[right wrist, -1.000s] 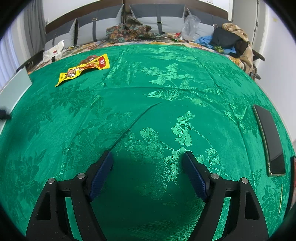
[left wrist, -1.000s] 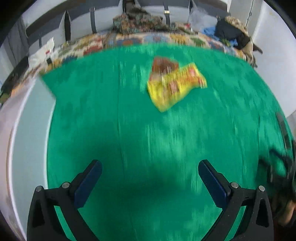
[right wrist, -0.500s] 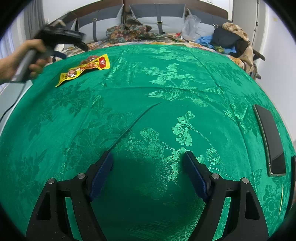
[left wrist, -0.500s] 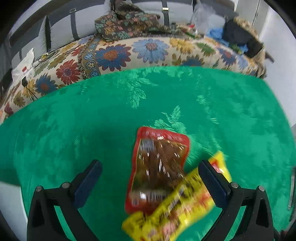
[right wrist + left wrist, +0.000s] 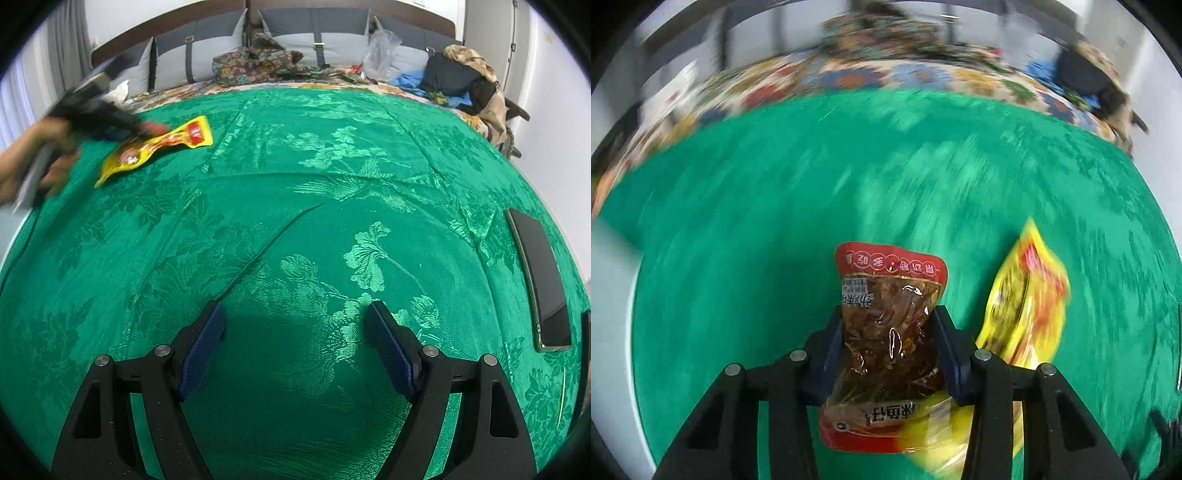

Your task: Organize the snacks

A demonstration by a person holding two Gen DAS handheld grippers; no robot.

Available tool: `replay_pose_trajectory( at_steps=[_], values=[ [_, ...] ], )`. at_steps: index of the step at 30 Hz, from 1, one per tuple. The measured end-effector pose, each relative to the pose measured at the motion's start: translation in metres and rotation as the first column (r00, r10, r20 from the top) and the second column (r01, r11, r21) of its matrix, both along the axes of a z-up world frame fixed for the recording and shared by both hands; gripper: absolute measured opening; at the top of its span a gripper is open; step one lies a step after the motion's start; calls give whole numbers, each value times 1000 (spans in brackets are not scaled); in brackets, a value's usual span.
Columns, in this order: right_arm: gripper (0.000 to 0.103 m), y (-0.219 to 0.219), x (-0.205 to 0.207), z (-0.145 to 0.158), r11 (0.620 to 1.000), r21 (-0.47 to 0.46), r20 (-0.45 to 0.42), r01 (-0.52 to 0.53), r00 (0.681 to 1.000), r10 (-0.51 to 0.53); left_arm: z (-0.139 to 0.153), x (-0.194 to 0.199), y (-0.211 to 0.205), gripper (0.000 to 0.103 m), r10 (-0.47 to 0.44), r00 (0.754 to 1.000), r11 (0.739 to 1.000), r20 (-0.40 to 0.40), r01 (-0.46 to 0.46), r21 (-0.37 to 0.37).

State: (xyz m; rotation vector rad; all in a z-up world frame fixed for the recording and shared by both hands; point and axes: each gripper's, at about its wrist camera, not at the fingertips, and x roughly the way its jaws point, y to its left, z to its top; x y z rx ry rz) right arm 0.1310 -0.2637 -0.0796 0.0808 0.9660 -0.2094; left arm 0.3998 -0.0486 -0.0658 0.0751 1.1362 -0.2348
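Note:
A red-edged clear snack packet (image 5: 890,325) with brown contents sits between the blue pads of my left gripper (image 5: 888,314). The jaws are closing and the pads press its two sides. Its lower end overlaps a yellow snack packet (image 5: 1030,302), which lies just right of the gripper on the green bedspread (image 5: 775,221). In the right wrist view the yellow packet (image 5: 159,147) lies at the far left, with a hand (image 5: 22,173) holding the blurred left gripper (image 5: 140,127) over it. My right gripper (image 5: 295,317) hangs open above bare green cloth, nothing between its fingers.
A dark phone (image 5: 539,273) lies near the bedspread's right edge. Behind the green cloth are a floral sheet (image 5: 388,86), a patterned fabric heap (image 5: 258,62), a plastic bag (image 5: 380,48), piled clothes (image 5: 465,81) and grey pillows (image 5: 310,40).
My left gripper swept over to the two packets, came down and closed from wide open onto the red one. The yellow packet has shifted a little. My right gripper has stayed still.

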Motion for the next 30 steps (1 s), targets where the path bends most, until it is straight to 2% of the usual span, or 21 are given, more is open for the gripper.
replay_pose_trajectory(
  at_steps=[5,7,8,10,12,14,19,30],
  values=[
    [82,0,0,0,1000,0,0,0,1000,0,0,-129,68,45,162,985,985,-52,-165,-49],
    [82,0,0,0,1000,-1,0,0,1000,0,-1,-157,81,51,186,982,981,-29,-187,-41],
    [82,0,0,0,1000,-1,0,0,1000,0,-2,-169,89,57,184,983,981,-6,-184,-54],
    [82,0,0,0,1000,-5,-2,3,1000,-3,-3,-178,95,70,158,987,986,39,-156,-53],
    [82,0,0,0,1000,-4,-2,3,1000,-3,-9,-182,100,94,134,987,991,87,-134,-7],
    [82,0,0,0,1000,-4,-2,3,1000,-3,-16,-183,108,101,131,985,991,116,-130,-18],
    [83,0,0,0,1000,-4,-2,3,1000,-3,-20,-186,97,103,88,977,996,195,-92,14],
    [83,-1,0,0,1000,-4,-2,3,1000,-3,-17,-186,95,103,14,981,1000,195,-9,-28]
  ],
)
